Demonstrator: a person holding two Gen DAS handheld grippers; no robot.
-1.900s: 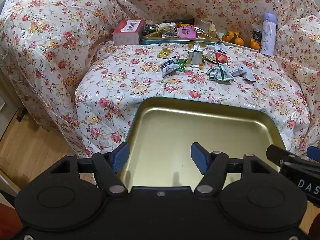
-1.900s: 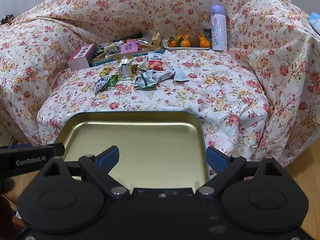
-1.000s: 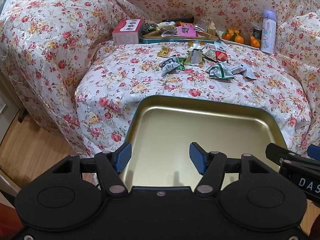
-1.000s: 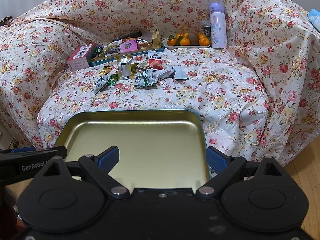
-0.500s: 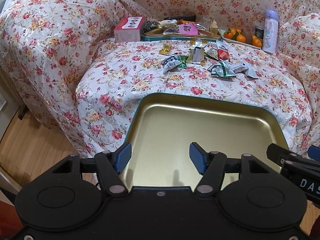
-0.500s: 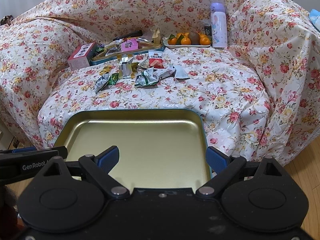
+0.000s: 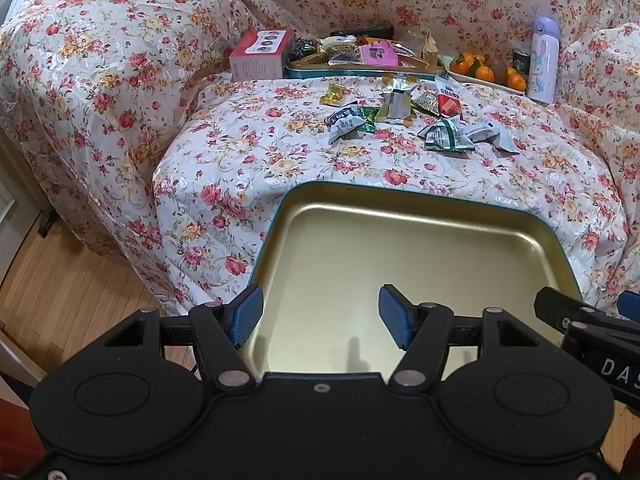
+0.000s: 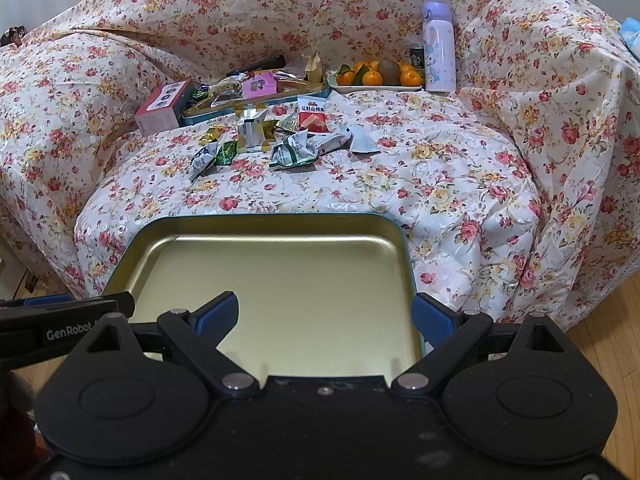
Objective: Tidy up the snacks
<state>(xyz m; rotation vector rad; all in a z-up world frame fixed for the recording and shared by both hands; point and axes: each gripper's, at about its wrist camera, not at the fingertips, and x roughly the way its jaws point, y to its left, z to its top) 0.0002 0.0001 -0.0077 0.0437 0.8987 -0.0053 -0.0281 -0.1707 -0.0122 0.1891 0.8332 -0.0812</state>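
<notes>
Hovering at the near edge of the flower-covered sofa seat (image 7: pixel 248 152), both grippers face an empty gold tray (image 7: pixel 400 248) that lies directly under them, its long side running left to right. The left gripper (image 7: pixel 320 312) has its jaws apart over the tray's near left part; the right gripper (image 8: pixel 326 316) has its jaws apart too, wider, spanning the tray's near right corner. Neither holds anything. The loose snacks (image 8: pixel 288 140) lie in a scattered row well beyond the tray's far rim, toward the back of the seat, just in front of a second tray (image 8: pixel 256 96) already piled with packets. The row runs left to right, so each gripper has pieces straight ahead: the green-and-white packet (image 8: pixel 294 154) sits nearest the tray, roughly central, and seems about equally reachable by either.
</notes>
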